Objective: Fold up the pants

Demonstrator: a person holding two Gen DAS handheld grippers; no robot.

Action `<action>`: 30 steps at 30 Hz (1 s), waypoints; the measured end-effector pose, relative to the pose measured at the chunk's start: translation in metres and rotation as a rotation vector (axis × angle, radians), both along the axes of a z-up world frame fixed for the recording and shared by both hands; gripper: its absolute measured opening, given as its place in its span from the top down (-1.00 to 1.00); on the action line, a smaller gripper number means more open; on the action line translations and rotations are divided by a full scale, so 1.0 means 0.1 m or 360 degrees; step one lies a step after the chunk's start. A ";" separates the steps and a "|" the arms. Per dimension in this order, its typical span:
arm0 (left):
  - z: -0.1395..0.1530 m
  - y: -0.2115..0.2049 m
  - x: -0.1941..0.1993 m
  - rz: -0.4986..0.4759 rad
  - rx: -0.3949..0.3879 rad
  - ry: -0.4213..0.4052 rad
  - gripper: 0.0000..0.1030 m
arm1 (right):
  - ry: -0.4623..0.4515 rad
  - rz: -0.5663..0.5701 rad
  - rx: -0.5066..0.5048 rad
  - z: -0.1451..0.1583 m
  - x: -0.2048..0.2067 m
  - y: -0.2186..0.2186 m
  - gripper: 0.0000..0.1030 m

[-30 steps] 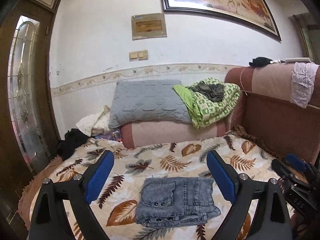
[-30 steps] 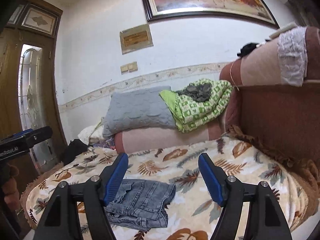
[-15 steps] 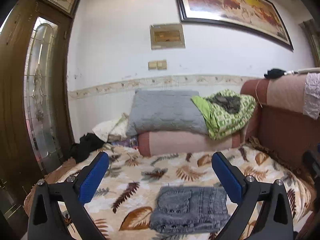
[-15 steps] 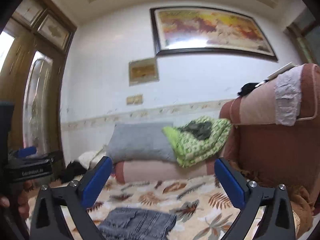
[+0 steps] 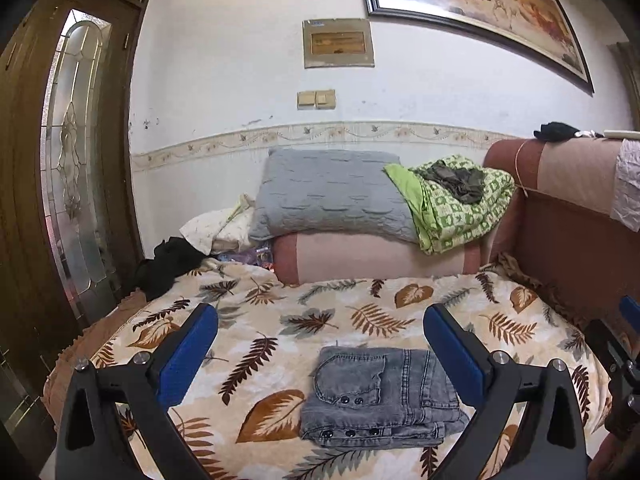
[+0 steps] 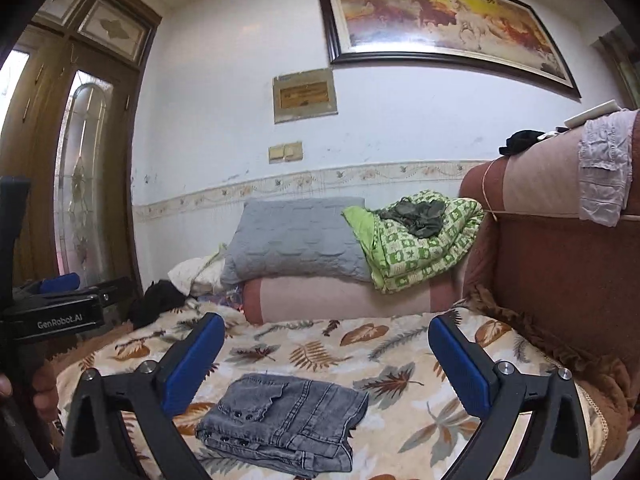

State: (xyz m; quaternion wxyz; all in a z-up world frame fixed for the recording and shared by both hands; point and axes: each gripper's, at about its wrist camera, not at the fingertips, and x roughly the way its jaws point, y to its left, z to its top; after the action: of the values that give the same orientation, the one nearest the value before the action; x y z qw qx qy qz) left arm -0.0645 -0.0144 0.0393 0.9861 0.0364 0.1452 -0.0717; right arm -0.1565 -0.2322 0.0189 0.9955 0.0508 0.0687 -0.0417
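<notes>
Two grippers, both spread wide and empty, above one folded garment.

Step in hand, as judged: folding looks finished; the pants lie as a compact rectangle and neither tool touches them. The jaws of both grippers have just been opening, with nothing between them. Any next move would call only for a check of the stack's edges, or for clearing the tools away without brushing the cloth.

Bed cover: cream blanket with brown and grey leaf print, filling the lower half of both views.

Pants: grey washed denim, lower centre of the left wrist view, lower centre-left of the right wrist view. Lie flat on the cover, several layers stacked, back pocket uppermost, dark rivets along the near edge, layer edges slightly stepped at the near right corner.

Left gripper: blue pads far apart, pants seen between and beyond them, not gripped.

Right gripper: blue pads equally apart, hanging above the cover, pants low between them, untouched.
</notes>
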 end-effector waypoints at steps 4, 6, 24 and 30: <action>-0.01 -0.01 0.00 0.0003 0.0010 0.0011 -0.99 | -0.0005 0.0031 -0.0031 0.00 0.00 0.05 -1.00; -0.01 0.01 -0.01 -0.0008 -0.0011 0.0016 -0.99 | -0.0008 0.0043 -0.0030 0.00 0.00 0.07 -1.00; -0.02 0.11 -0.08 0.0004 0.0006 -0.0012 -0.99 | 0.0006 0.0083 -0.0051 0.00 0.02 0.19 -1.00; -0.20 0.18 0.05 0.0070 0.0041 0.0072 -0.99 | 0.0081 0.0100 -0.0018 -0.08 0.12 0.19 -1.00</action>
State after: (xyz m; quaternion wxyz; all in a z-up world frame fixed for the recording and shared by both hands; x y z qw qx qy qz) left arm -0.0597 0.0034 0.0197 0.9834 0.0441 0.1692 -0.0490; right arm -0.1448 -0.2127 0.0112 0.9945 0.0420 0.0955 -0.0119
